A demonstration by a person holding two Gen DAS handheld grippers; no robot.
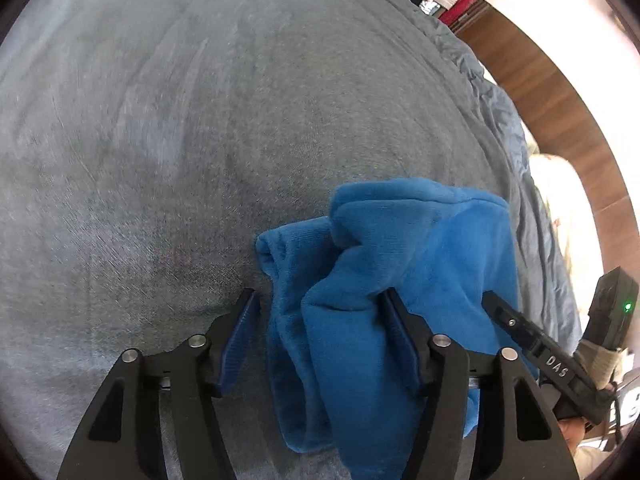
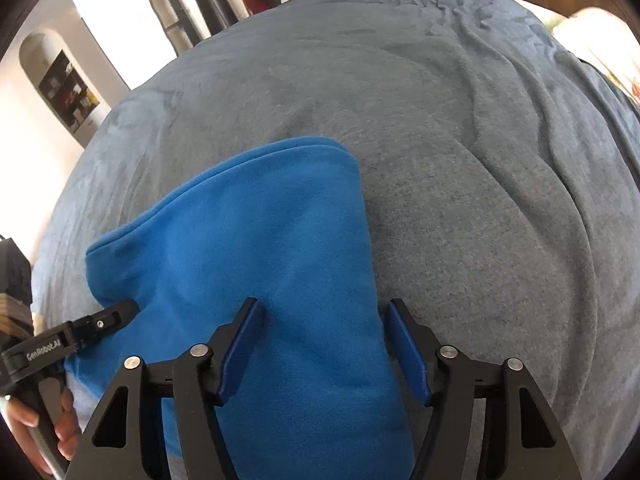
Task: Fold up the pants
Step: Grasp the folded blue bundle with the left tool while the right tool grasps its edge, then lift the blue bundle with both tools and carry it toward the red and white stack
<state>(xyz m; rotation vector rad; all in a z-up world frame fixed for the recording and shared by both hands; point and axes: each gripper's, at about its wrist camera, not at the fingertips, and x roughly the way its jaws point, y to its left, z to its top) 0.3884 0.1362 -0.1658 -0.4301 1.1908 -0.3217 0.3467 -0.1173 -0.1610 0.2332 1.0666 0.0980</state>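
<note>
the blue fleece pants [image 2: 256,248] lie bunched on a grey bedspread [image 1: 160,120] that covers a bed, toward its near edge, with the smoother, flatter part on the right side and a crumpled heap of folds on the left. the left gripper [image 1: 320,300] hangs over that heap with its jaws apart; one pad stands clear of the cloth over the bedspread and the other sits at or against a fold, so nothing is clenched. the right gripper [image 2: 322,308] also stands released, its jaws straddling the right edge of the pants, one pad over the fleece and one over the bedspread, neither squeezing. the risk from here, as i judge it, is that the left jaws close on only the top fold of the heap, so a lift would drag one layer and leave the rest twisted beneath. the right jaws could pinch the bedspread along with the fleece, since they span both. the two tools stand close together, so a careless swing might knock them against each other.
</note>
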